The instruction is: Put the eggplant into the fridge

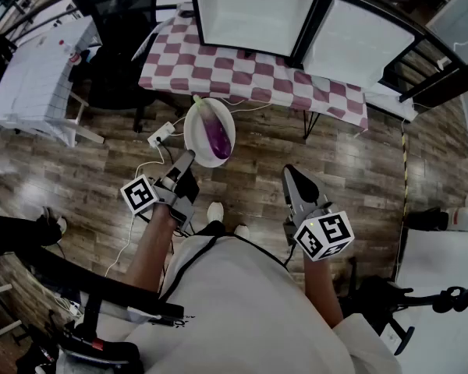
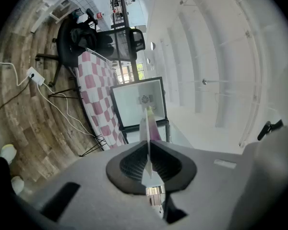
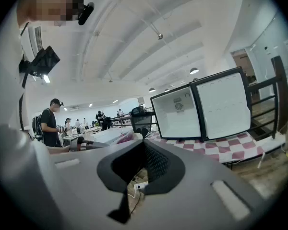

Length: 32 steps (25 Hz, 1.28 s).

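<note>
Head view's top edge cuts off the fridge (image 1: 253,10) at the table (image 1: 242,72) far edge. Near rim of plate (image 1: 195,131) is hidden under the left gripper (image 1: 186,159) jaws, off the table's near edge. In the left gripper view the plate is edge-on and the eggplant (image 2: 155,130) is just a purple sliver behind it; background people (image 3: 49,123) too small to tell.

Eggplant (image 1: 216,133) sits on the plate (image 1: 193,131), left gripper (image 1: 187,157) at its near rim, right gripper (image 1: 292,174) off right, fridge (image 1: 253,10) on the far table (image 1: 218,68).
</note>
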Motion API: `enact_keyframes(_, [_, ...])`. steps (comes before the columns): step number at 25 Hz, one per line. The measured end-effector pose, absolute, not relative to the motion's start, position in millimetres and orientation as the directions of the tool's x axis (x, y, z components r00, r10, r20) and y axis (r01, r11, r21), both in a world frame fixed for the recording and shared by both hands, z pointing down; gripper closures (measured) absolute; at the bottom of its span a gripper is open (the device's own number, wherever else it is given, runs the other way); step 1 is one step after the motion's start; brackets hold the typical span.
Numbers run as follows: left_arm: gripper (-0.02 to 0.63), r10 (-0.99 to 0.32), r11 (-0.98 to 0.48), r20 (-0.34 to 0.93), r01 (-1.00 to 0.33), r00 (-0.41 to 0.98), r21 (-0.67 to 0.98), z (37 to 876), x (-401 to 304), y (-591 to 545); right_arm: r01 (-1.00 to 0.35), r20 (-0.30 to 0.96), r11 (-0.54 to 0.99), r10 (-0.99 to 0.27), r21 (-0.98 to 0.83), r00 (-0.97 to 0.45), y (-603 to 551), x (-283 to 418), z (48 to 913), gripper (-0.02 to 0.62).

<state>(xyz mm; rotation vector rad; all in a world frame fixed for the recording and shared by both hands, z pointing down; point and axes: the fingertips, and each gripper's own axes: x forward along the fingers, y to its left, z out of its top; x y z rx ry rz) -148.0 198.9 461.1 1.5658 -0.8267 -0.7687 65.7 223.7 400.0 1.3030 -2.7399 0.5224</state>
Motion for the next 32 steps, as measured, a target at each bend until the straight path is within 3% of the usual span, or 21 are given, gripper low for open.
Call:
enact_keyframes(12, [0.58, -0.84, -0.112, -0.043, -0.094, 0.541, 0.989, 453, -113, 253, -0.767, 0.189, 0.58, -0.749, -0.276, -0.635, 279, 98, 399, 0.589])
enact_keyframes(32, [0.579, -0.822, -0.123, -0.045, -0.1, 0.568, 0.987, 452, -121, 223, -0.768, 0.192, 0.57, -0.752, -0.29, -0.631, 253, 82, 397, 0.589])
